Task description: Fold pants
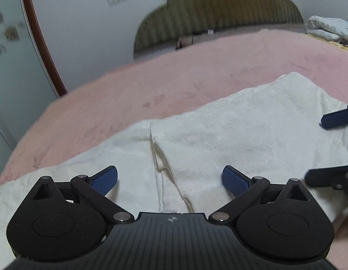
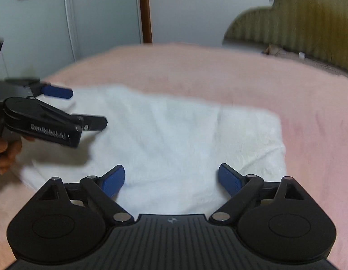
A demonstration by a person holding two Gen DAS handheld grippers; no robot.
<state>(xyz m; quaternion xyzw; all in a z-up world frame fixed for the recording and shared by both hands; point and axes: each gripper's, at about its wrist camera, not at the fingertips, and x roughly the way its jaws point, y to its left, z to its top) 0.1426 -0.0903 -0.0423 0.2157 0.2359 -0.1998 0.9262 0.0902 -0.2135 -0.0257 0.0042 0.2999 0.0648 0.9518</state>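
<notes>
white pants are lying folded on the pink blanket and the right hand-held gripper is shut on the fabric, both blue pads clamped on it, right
Not quite. The right hand-held gripper is open: in the right wrist view its blue pads stand wide apart above the cloth, pinching nothing. The rest holds: the white pants lie folded on the pink blanket.

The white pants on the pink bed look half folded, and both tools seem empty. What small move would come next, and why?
Probably the left tool should dip and close on the folded edge just ahead of it. Both it and the right tool gape open with nothing between the pads, and the white pants lie flat on the pink blanket, one fold made.
</notes>
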